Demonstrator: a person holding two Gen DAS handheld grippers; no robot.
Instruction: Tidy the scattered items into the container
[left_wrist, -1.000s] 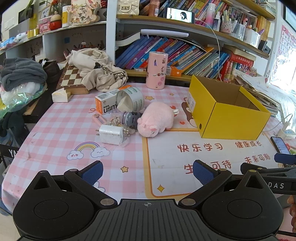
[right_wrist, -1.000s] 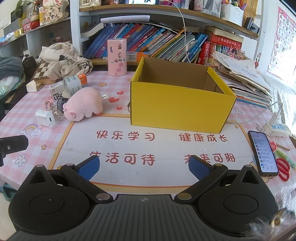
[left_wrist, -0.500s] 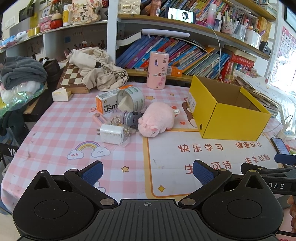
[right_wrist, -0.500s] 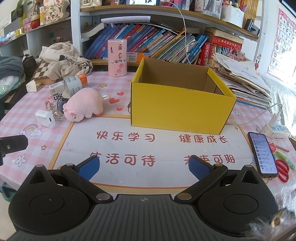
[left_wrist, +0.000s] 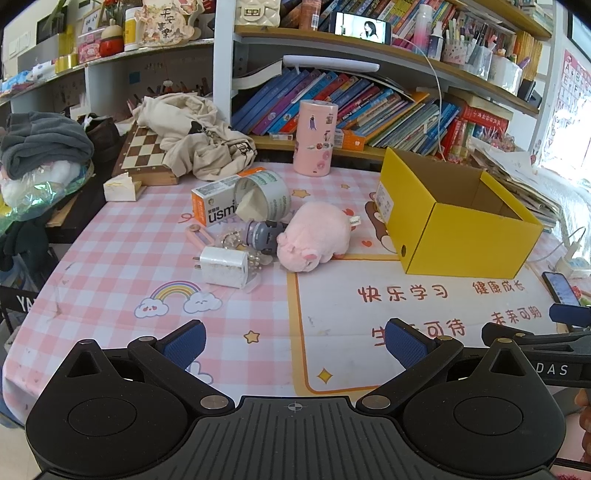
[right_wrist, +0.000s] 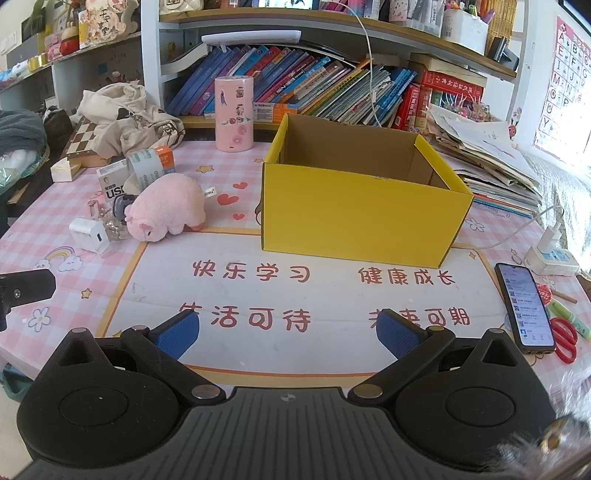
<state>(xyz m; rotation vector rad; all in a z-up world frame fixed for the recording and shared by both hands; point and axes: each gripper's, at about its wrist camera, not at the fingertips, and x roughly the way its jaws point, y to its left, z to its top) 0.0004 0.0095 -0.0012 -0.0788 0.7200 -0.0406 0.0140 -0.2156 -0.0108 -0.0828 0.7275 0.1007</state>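
An open yellow box (left_wrist: 458, 229) (right_wrist: 364, 218) stands on the table with nothing visible inside. Left of it lies a cluster: a pink plush pig (left_wrist: 316, 238) (right_wrist: 168, 212), a white charger plug (left_wrist: 223, 266) (right_wrist: 88, 234), a small grey bottle (left_wrist: 263, 235), a tape roll (left_wrist: 264, 199) (right_wrist: 146, 166) and an orange-and-white carton (left_wrist: 216, 205). My left gripper (left_wrist: 293, 345) is open near the table's front edge, well short of the cluster. My right gripper (right_wrist: 288, 332) is open in front of the box, holding nothing.
A pink cylinder tin (left_wrist: 316, 138) stands at the back, beside a chessboard (left_wrist: 146, 153) under cloth. A phone (right_wrist: 524, 306), red scissors (right_wrist: 563, 339) and a power strip (right_wrist: 552, 254) lie at the right. Bookshelves line the back wall.
The left wrist view has shifted very slightly; the objects sit a touch lower and nearer. Both grippers stay open and nothing on the table has moved.
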